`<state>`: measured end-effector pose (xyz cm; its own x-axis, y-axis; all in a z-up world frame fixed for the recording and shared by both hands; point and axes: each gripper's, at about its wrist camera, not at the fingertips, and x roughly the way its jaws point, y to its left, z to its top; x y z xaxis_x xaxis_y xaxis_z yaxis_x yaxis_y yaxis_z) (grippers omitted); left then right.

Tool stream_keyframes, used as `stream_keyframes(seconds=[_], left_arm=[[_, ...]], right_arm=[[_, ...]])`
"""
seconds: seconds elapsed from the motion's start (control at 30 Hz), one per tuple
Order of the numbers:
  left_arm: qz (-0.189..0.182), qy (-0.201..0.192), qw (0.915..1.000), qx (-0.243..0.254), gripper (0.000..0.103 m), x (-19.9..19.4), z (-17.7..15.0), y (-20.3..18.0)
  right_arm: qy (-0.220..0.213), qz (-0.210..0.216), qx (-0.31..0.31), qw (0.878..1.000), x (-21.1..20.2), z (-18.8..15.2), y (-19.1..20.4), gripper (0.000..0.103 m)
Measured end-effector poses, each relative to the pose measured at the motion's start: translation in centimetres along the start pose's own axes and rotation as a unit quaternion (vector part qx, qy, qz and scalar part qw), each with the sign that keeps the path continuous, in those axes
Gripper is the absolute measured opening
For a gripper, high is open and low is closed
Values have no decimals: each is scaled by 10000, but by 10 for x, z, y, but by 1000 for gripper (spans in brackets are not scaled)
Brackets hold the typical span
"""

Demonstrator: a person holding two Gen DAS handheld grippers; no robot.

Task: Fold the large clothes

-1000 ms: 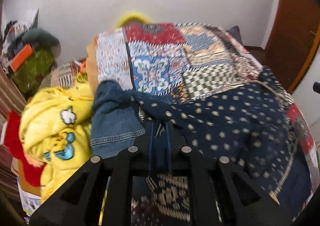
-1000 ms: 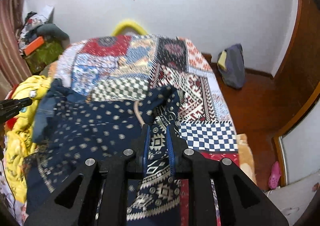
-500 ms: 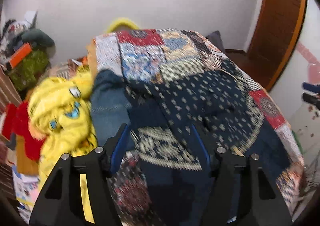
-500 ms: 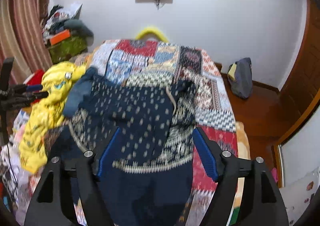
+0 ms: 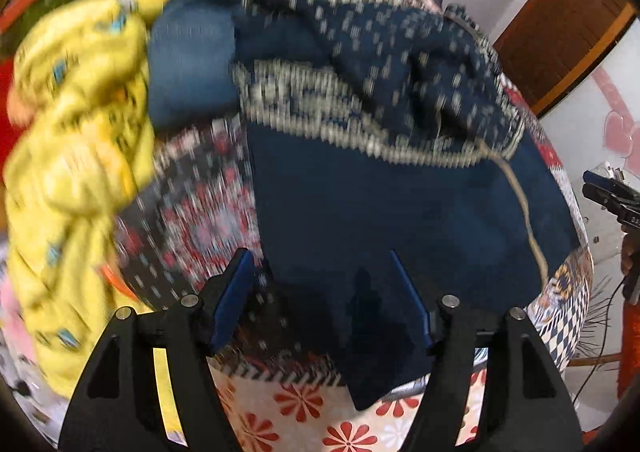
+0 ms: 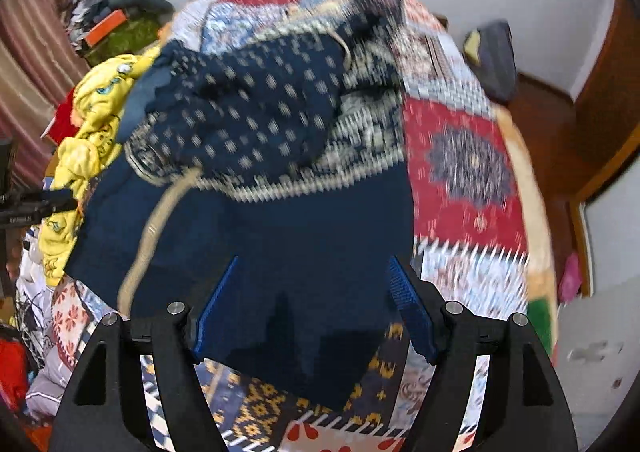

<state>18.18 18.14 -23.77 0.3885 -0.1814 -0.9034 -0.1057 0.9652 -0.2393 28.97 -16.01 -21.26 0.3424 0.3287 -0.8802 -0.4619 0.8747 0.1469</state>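
The navy patterned garment (image 6: 280,236) lies partly folded on the quilted bed (image 6: 468,171), soft, limp and light (prone to bunching); left gripper (image 5: 320,292) and right gripper (image 6: 314,300), jaws just opened and empty, should pinch its near hem corners.

Motion blur smears the navy garment (image 5: 400,203) and patchwork bedspread (image 6: 468,171).
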Motion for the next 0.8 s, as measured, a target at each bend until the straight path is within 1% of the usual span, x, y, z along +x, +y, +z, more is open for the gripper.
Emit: stream_keyframes(seconds=[0.1, 0.2, 0.27, 0.33, 0.43, 0.47, 0.5, 0.53, 0.57, 0.6, 0.63, 0.67, 0.73, 0.8], left_arm=[[-174, 125, 9997, -112, 68, 9, -10, 2], [-399, 207, 9988, -206, 68, 15, -18, 0], [-507, 245, 9980, -270, 68, 20, -22, -2], [-581, 235, 9973, -381, 68, 25, -24, -2], [-831, 250, 9938, -697, 67, 34, -29, 2], [-916, 226, 9926, -759, 65, 35, -29, 2], [-980, 191, 9920, -776, 57, 36, -29, 1], [-1034, 159, 9916, -763, 52, 35, -28, -1], [-995, 111, 9924, -712, 49, 34, -27, -3], [-949, 61, 9935, -622, 38, 33, -26, -7], [-930, -10, 9944, -503, 27, 30, -24, -12], [-913, -41, 9948, -447, 24, 28, -23, -14], [-841, -156, 9959, -311, 12, 22, -19, -21], [-775, -351, 9962, -202, 10, 10, -12, -25]], right_arm=[[382, 236, 384, 9983, 17, -11, -15, 71], [633, 455, 674, 9947, 31, -21, -24, 71], [611, 491, 712, 9944, 33, -25, -24, 71], [471, 515, 714, 9950, 32, -27, -22, 71], [332, 568, 814, 9945, 32, -29, -23, 71], [284, 566, 839, 9945, 32, -30, -23, 66], [248, 560, 853, 9945, 33, -29, -24, 62], [229, 560, 866, 9944, 33, -29, -24, 51], [204, 618, 893, 9939, 32, -28, -26, 43], [184, 684, 922, 9932, 33, -27, -26, 38], [167, 764, 944, 9925, 32, -27, -27, 27], [145, 840, 945, 9919, 31, -26, -26, 21], [50, 828, 856, 9929, 28, -22, -22, 14], [-107, 798, 722, 9941, 21, -17, -17, 13]])
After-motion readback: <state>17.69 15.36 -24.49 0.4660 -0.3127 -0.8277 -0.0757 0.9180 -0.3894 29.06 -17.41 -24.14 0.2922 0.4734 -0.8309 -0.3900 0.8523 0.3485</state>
